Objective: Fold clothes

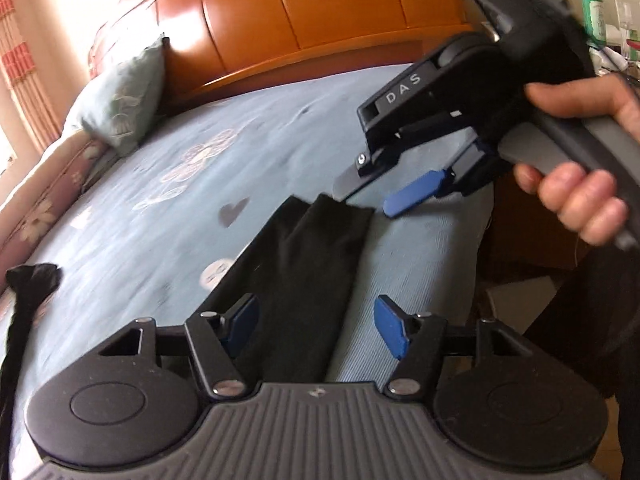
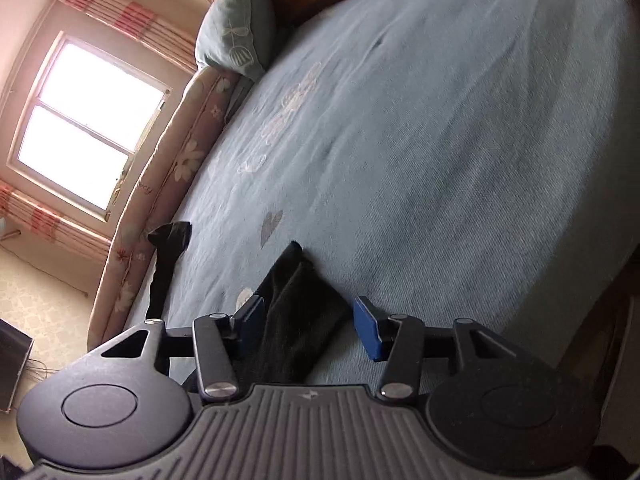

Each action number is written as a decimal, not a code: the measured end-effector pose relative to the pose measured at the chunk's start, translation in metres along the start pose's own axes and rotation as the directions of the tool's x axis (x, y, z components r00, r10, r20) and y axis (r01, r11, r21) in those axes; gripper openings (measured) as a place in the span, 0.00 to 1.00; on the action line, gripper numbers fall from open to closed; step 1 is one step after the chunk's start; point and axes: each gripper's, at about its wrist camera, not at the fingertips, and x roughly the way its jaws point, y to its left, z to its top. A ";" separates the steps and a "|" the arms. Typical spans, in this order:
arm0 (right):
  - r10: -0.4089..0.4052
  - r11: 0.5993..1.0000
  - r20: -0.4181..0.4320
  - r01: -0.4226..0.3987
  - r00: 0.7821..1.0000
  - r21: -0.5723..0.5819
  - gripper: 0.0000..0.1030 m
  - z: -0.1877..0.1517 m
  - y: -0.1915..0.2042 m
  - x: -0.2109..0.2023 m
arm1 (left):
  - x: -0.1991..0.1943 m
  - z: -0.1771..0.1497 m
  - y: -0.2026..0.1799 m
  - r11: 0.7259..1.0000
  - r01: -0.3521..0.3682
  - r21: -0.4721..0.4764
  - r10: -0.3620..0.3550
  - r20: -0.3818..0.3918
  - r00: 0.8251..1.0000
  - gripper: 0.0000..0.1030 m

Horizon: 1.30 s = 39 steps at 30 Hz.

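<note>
A black folded garment lies on the blue bedsheet near the bed's front edge. My left gripper is open, its blue pads on either side of the garment's near end and not pressing on it. A hand holds my right gripper open just past the garment's far end. In the right wrist view the same garment lies between the open pads of my right gripper, with a gap to the right pad. A second black piece lies long and narrow at the bed's left edge.
A grey-green pillow leans on the orange wooden headboard. A floral mattress border runs along the left side below a bright window. A green bottle stands at the far right, off the bed.
</note>
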 end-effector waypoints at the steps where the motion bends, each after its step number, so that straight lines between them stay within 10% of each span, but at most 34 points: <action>1: -0.009 1.000 -0.010 0.009 1.000 -0.005 0.53 0.000 0.001 -0.002 | 0.004 0.003 -0.001 1.000 0.009 0.003 -0.009 0.002 1.000 0.62; 7: -0.006 0.998 0.008 0.006 1.000 -0.070 0.47 0.000 0.009 0.012 | 0.015 0.010 -0.008 1.000 0.006 0.006 -0.006 0.003 1.000 0.62; 9: -0.021 0.997 0.013 0.022 1.000 -0.072 0.04 0.001 0.009 0.017 | 0.016 0.012 -0.010 1.000 -0.001 0.013 0.001 0.007 1.000 0.62; 16: 0.139 0.980 0.055 -0.130 0.989 -0.148 0.04 0.001 0.020 -0.010 | 0.028 0.022 -0.027 0.996 -0.054 0.070 0.052 0.027 0.998 0.61; 22: 0.205 0.971 0.071 -0.193 0.976 -0.144 0.04 0.005 0.019 -0.020 | 0.043 0.029 -0.023 0.992 -0.109 0.063 0.110 -0.007 0.994 0.04; 30: 0.154 0.987 0.117 -0.147 0.981 -0.066 0.13 0.012 0.001 -0.021 | 0.032 0.048 0.057 0.975 0.051 -0.216 -0.062 -0.044 0.997 0.00; 39: 0.109 0.994 0.024 -0.109 0.994 0.001 0.28 0.012 -0.009 -0.001 | 0.019 0.064 0.084 0.962 0.097 -0.254 -0.106 -0.019 0.994 0.00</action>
